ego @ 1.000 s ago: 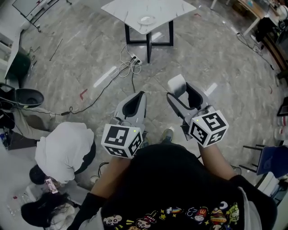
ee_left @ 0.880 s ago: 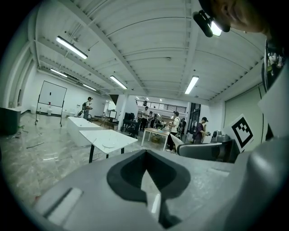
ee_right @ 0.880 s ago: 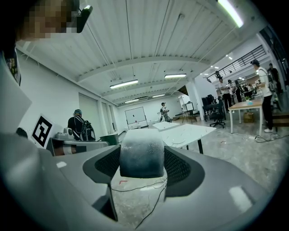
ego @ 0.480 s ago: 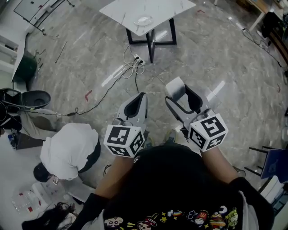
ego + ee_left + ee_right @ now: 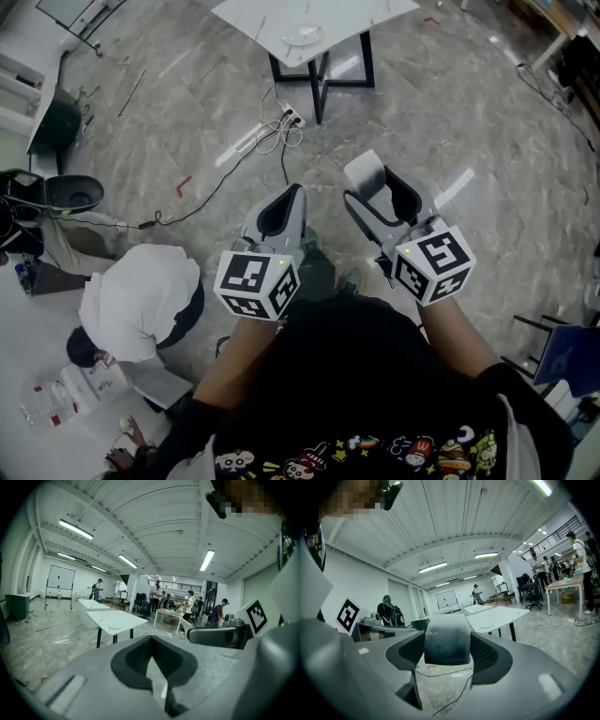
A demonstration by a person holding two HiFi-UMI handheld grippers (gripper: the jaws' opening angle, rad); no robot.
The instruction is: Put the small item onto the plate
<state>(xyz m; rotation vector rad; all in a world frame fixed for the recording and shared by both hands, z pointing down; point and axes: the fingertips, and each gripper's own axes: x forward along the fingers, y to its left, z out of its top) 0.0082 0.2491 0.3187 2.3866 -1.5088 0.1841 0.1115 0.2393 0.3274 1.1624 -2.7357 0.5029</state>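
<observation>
A white plate (image 5: pixel 303 36) lies on a white marble-topped table (image 5: pixel 347 14) far ahead at the top of the head view. My right gripper (image 5: pixel 373 185) is held at waist height, shut on a small whitish rounded item (image 5: pixel 367 172). The right gripper view has the item (image 5: pixel 446 639) filling the gap between the jaws, with the table (image 5: pixel 508 613) and plate (image 5: pixel 486 625) distant behind it. My left gripper (image 5: pixel 285 203) is beside it, shut with nothing in it (image 5: pixel 151 640). The left gripper view shows the table (image 5: pixel 126 618) and plate (image 5: pixel 114 626) far off.
A power strip with tangled cables (image 5: pixel 280 128) lies on the floor between me and the table. A person in a white shirt (image 5: pixel 141 305) crouches at left beside a black chair (image 5: pixel 66 194). A blue chair (image 5: pixel 572 349) stands at right. People and tables fill the hall's background.
The head view has shifted slightly, so the table sits a bit higher in frame. Both grippers keep the same pose, the right one still holding the item.
</observation>
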